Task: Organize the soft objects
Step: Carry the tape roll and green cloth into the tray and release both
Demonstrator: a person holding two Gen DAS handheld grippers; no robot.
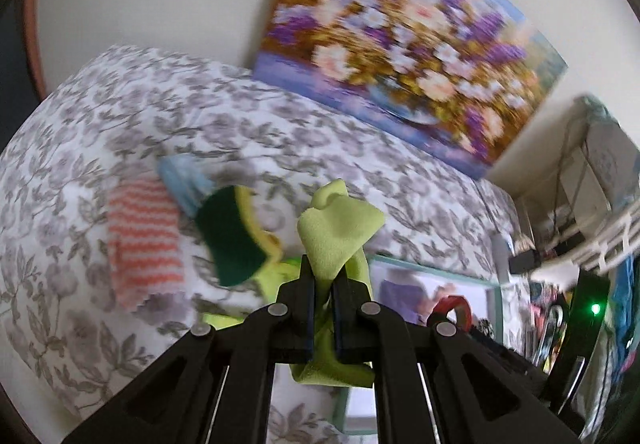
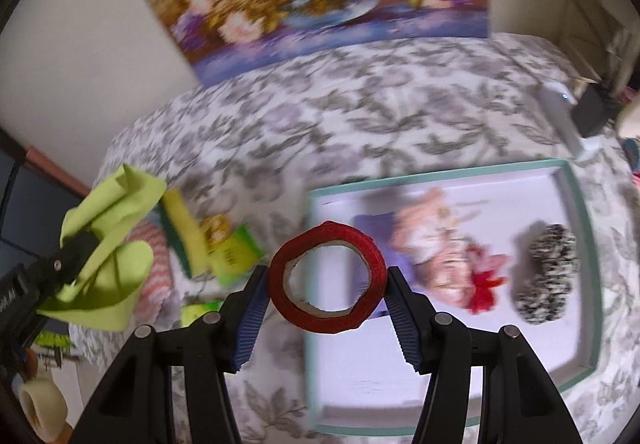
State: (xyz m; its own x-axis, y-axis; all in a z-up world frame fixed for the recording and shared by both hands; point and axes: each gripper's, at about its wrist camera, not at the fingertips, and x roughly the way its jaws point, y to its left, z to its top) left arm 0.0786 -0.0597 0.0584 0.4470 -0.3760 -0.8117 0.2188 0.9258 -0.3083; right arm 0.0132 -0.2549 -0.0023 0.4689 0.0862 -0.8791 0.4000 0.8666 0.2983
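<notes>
My left gripper (image 1: 323, 280) is shut on a lime-green cloth (image 1: 338, 232), which hangs in the air above the floral bedspread (image 1: 120, 115). The same cloth (image 2: 108, 244) and the left gripper (image 2: 78, 250) show at the left of the right wrist view. My right gripper (image 2: 326, 278) is shut on a red tape roll (image 2: 328, 276), held by its outer rim over the left edge of a teal-rimmed white tray (image 2: 582, 244). In the tray lie a pink soft toy (image 2: 436, 248), a red bow (image 2: 484, 286) and a black-and-white fuzzy piece (image 2: 546, 272).
On the bedspread lie an orange-striped cloth (image 1: 144, 240), a green-and-yellow sponge (image 1: 236, 236) and a pale blue item (image 1: 180, 179). A flower painting (image 1: 404, 55) leans on the wall. A clear tape roll (image 2: 42, 410) sits at lower left. Cluttered shelves (image 1: 592, 228) stand right.
</notes>
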